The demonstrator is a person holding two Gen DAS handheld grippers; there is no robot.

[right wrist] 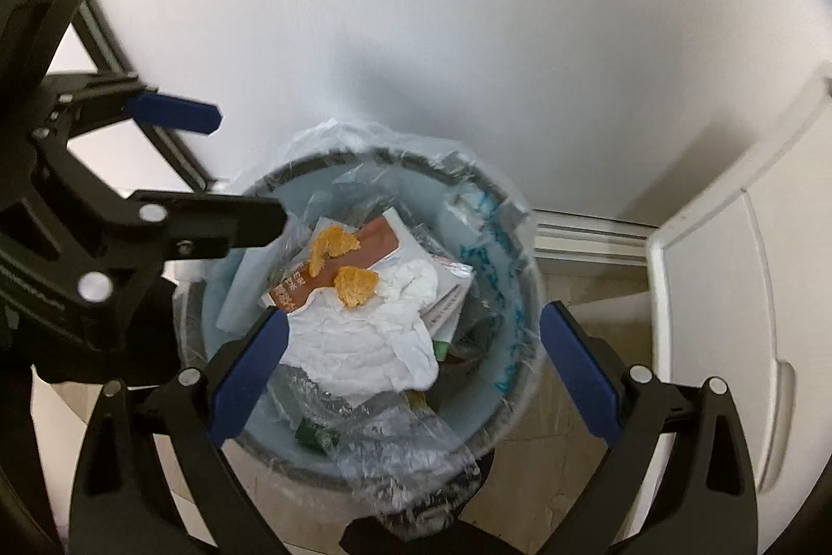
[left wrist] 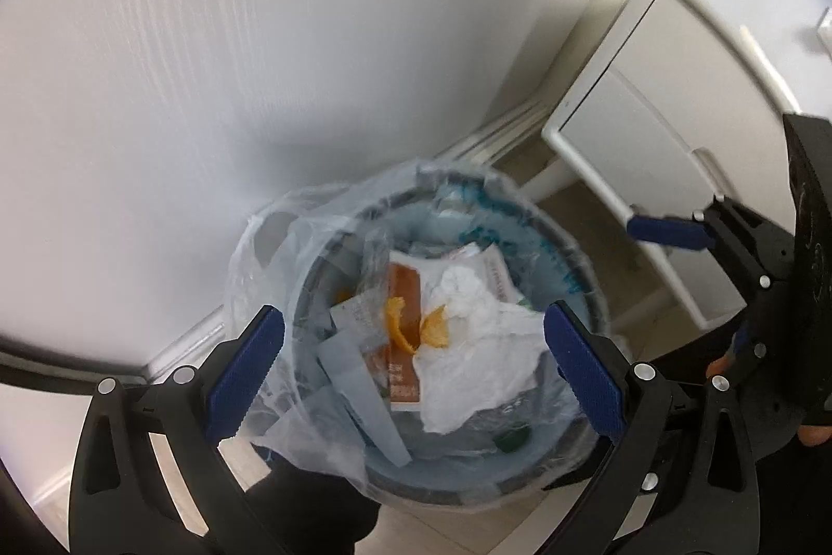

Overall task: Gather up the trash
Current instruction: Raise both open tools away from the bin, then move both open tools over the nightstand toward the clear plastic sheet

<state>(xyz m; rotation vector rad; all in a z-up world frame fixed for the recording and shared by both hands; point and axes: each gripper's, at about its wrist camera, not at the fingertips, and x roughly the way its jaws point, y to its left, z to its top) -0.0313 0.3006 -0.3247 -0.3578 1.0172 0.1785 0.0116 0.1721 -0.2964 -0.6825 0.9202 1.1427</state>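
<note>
Trash: crumpled white paper tissue (left wrist: 468,336), orange peel scraps (right wrist: 353,284), brown-and-white printed carton (right wrist: 364,253) and clear plastic wrap (right wrist: 395,446), piled inside round grey bin (left wrist: 593,289) lined with thin clear plastic bag (left wrist: 270,253), standing on floor in corner against plain white wall (left wrist: 260,35), near white cabinet door (left wrist: 650,139). Left gripper (left wrist: 413,373) with blue-padded fingers (left wrist: 244,378) spread fully wide, holding nothing, hovering over bin, bag edge loose just beside left pad. Right gripper (right wrist: 411,378) likewise wide apart and empty, poised above bin, tissue visible below between its pads. Each gripper visible at edge of other's view.
</note>
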